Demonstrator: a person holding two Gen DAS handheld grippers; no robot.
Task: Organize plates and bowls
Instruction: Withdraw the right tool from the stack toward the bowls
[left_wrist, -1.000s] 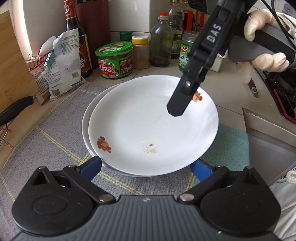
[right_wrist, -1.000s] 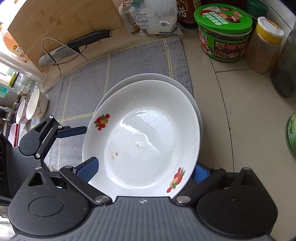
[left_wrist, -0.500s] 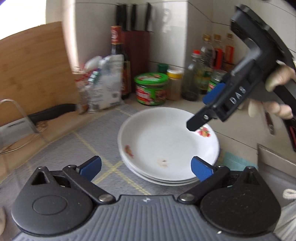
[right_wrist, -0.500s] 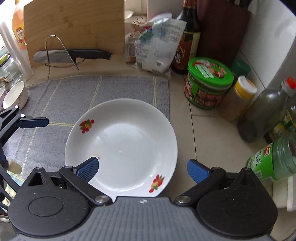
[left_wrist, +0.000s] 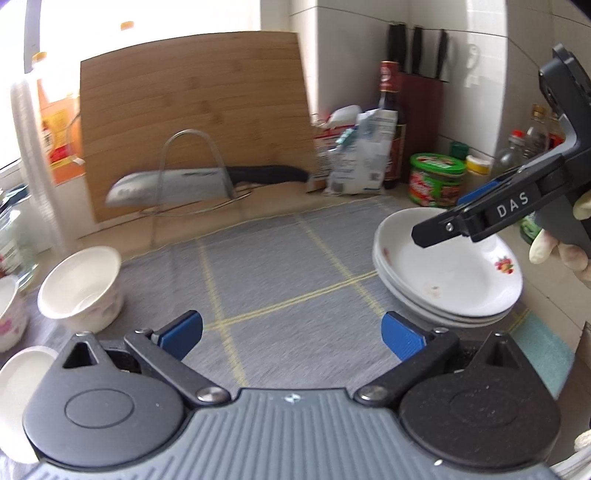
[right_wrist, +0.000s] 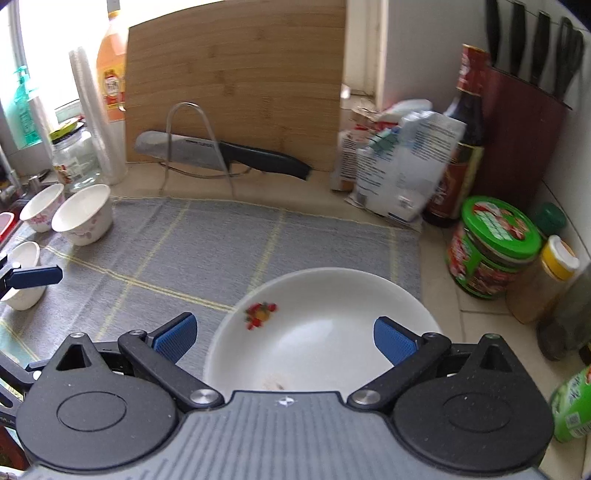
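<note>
A stack of white plates (left_wrist: 461, 291) with red fruit prints rests on the right end of the grey mat (left_wrist: 288, 266). In the right wrist view the top plate (right_wrist: 325, 332) lies below the fingers. My right gripper (right_wrist: 284, 338) hovers over it, open, its pads clear of the rim. In the left wrist view the right gripper (left_wrist: 450, 216) hangs just above the stack. My left gripper (left_wrist: 291, 336) is open over bare mat, left of the plates. Three white bowls (left_wrist: 79, 288) (left_wrist: 9, 314) (left_wrist: 18, 387) stand at the mat's left end.
A bamboo cutting board (left_wrist: 192, 110) leans on the back wall, with a knife (left_wrist: 207, 182) on a wire rack in front. Bags (right_wrist: 399, 162), a sauce bottle (right_wrist: 461, 147), a green-lidded jar (right_wrist: 491, 247) and spice jars crowd the back right corner. Plastic cups and jars (right_wrist: 85, 118) stand at left.
Both grippers have drawn back and up from the plate stack and turned. The left view has swung left, so the mat, knife rack and bowls now show. The plates stay on the mat.
</note>
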